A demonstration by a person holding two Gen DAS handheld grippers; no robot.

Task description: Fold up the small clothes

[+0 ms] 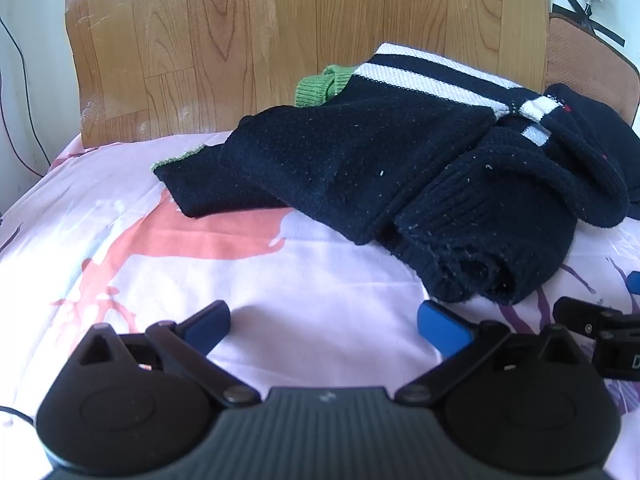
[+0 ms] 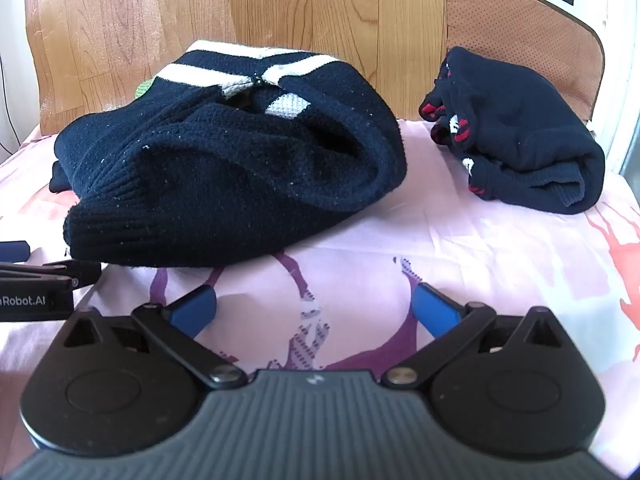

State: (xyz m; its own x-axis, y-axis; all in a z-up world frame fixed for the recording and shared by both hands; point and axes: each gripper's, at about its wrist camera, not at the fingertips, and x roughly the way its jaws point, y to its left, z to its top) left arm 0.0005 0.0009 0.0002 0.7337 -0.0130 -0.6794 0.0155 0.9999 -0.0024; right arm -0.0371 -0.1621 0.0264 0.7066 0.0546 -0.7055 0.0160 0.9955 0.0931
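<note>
A dark navy knit sweater point(image 1: 360, 168) with white stripes lies bunched on the pink patterned sheet point(image 1: 120, 248); it also shows in the right wrist view point(image 2: 224, 168). A green-trimmed garment point(image 1: 316, 86) lies under its far side. A second navy garment with red marks point(image 2: 520, 132) lies folded to the right. My left gripper point(image 1: 324, 326) is open and empty, just short of the sweater's hem. My right gripper point(image 2: 314, 312) is open and empty, a little in front of the sweater.
A wood-grain board point(image 1: 240, 40) stands behind the bed. A brown perforated cushion point(image 2: 520, 32) leans at the back right. The left gripper's side point(image 2: 36, 284) shows at the left edge of the right wrist view. A cable point(image 1: 16, 80) hangs at the far left.
</note>
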